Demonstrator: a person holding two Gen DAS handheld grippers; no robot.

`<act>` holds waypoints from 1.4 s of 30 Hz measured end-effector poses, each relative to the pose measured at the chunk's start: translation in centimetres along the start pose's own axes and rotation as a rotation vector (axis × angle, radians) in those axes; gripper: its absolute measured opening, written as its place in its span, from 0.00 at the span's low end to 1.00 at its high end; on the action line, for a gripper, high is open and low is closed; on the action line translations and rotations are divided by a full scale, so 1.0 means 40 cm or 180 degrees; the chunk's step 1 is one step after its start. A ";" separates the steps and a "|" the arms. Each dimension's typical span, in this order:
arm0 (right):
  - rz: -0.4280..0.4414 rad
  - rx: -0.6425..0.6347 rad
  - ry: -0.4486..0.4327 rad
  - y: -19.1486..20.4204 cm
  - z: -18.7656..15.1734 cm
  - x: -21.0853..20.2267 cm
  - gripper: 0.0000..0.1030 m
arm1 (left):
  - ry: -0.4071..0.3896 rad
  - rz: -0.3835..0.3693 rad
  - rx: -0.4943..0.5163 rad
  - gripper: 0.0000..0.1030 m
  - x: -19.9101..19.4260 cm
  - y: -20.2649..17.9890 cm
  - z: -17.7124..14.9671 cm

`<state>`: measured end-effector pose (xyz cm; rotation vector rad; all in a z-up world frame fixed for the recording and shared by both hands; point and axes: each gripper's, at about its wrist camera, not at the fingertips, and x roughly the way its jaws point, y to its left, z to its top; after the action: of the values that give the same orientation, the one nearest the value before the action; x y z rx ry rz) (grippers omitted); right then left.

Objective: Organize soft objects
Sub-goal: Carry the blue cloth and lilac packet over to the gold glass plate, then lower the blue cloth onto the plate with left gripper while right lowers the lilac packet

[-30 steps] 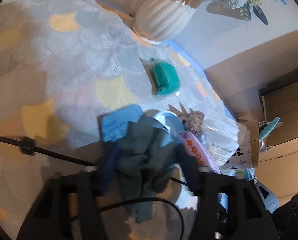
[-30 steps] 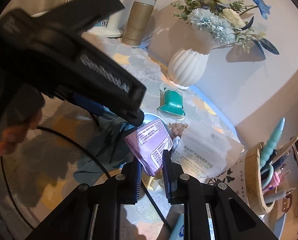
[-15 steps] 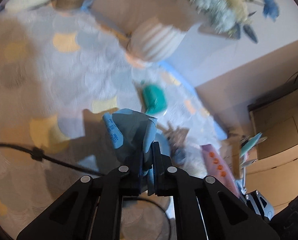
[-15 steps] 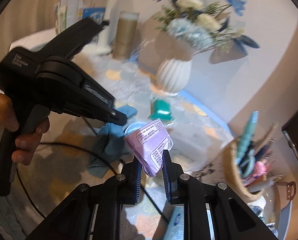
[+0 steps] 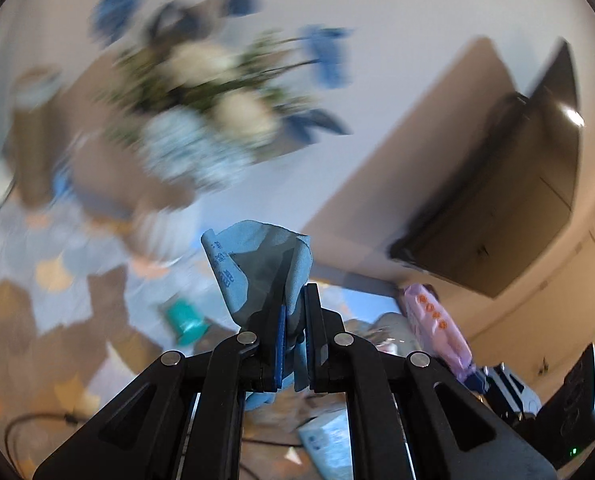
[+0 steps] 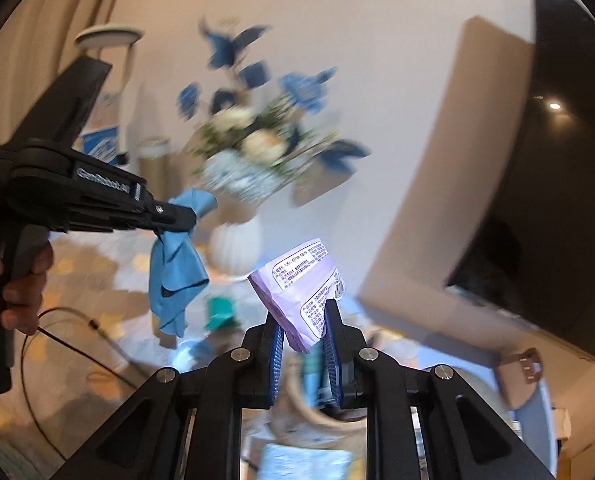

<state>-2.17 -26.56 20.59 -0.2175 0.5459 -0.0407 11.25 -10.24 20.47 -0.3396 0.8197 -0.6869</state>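
Bright indoor light, heavy motion blur on flowers [image 5: 201, 120], fisheye edges dark, small glare upper right

Both claws have lifted blue cloth [image 6: 179, 268] and purple packet [image 6: 303, 280] off the table.

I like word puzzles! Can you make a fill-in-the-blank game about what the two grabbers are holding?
1. The left gripper pinches a soft cloth coloured ____.
2. The right gripper holds a crinkly printed packet coloured ____.
3. The cloth hangs ____ the patterned table, not touching it.

Missing words: blue; purple; above
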 end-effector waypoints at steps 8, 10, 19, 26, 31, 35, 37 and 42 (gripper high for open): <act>-0.0698 0.0407 -0.0078 -0.154 -0.022 -0.062 0.18 | 0.0161 -0.0481 0.0755 0.04 0.083 -0.243 0.025; -0.0865 0.0524 -0.0025 -0.199 -0.044 -0.074 0.18 | 0.0247 -0.0627 0.0920 0.05 0.117 -0.304 0.020; -0.1467 0.1047 0.0262 -0.362 -0.163 -0.107 0.18 | 0.0904 -0.0910 0.1518 0.05 0.289 -0.487 -0.104; -0.1597 0.1223 0.0459 -0.409 -0.226 -0.094 0.18 | 0.1314 -0.0878 0.1554 0.06 0.366 -0.500 -0.190; -0.1366 0.1148 0.0768 -0.408 -0.268 -0.047 0.20 | 0.1546 -0.0609 0.1657 0.24 0.403 -0.496 -0.252; -0.1456 0.0986 0.0914 -0.385 -0.294 -0.026 0.30 | 0.1712 -0.0539 0.1527 0.27 0.419 -0.473 -0.278; -0.1439 0.1047 0.0879 -0.388 -0.298 -0.036 0.36 | 0.1727 -0.0532 0.1489 0.31 0.418 -0.467 -0.283; -0.1504 0.1099 0.0829 -0.399 -0.295 -0.050 0.46 | 0.1681 -0.0545 0.1371 0.43 0.406 -0.450 -0.267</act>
<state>-9.72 -44.25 15.24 0.0015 0.7266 -0.6248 3.32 -34.69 14.03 0.1759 1.1172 -1.1144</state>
